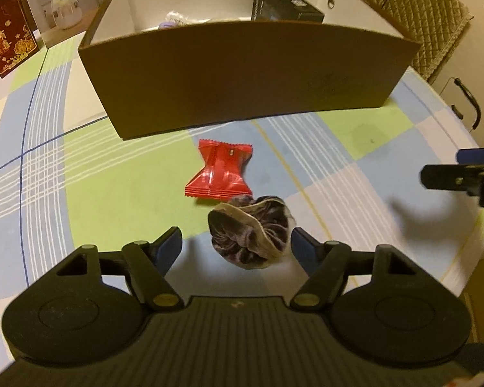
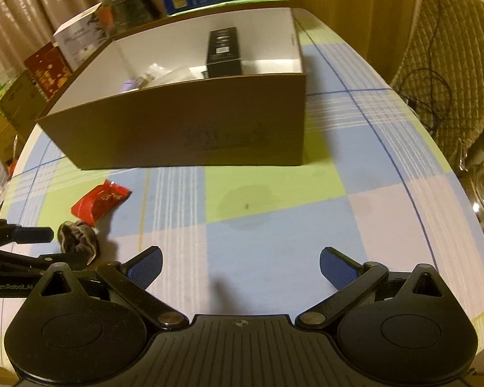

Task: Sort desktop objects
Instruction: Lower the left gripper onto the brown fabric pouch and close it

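**Listener:** So, where are your tools, and where are the things to sort?

**Me:** My left gripper [image 1: 235, 246] points steeply down at a dark velvet scrunchie [image 1: 251, 232] on the checked tablecloth [image 1: 113, 174]. The jaws stand apart with the scrunchie between them. The right-hand pad looks just beside the fabric, the left-hand pad is clear of it, so nothing is gripped. My right gripper [image 2: 240, 266] hangs wide apart over bare cloth, holding nothing.

**Listener:** What else is near?

**Me:** A red candy packet [image 1: 221, 169] lies just beyond the scrunchie, nearly touching it. Behind both stands the brown cardboard box [image 1: 248, 77], open on top, with a black carton [image 1: 287, 3] and some pale items I can't make out already inside.

**Listener:** What could go wrong?

**Me:** I judge three risks. The scrunchie sits off-centre, so one pad may push it sideways before the other arrives. It is soft, so a shallow pinch could catch only a fold, which might slip out over the box wall. And if I reach too far forward, a pad could snag the packet and drag it along.
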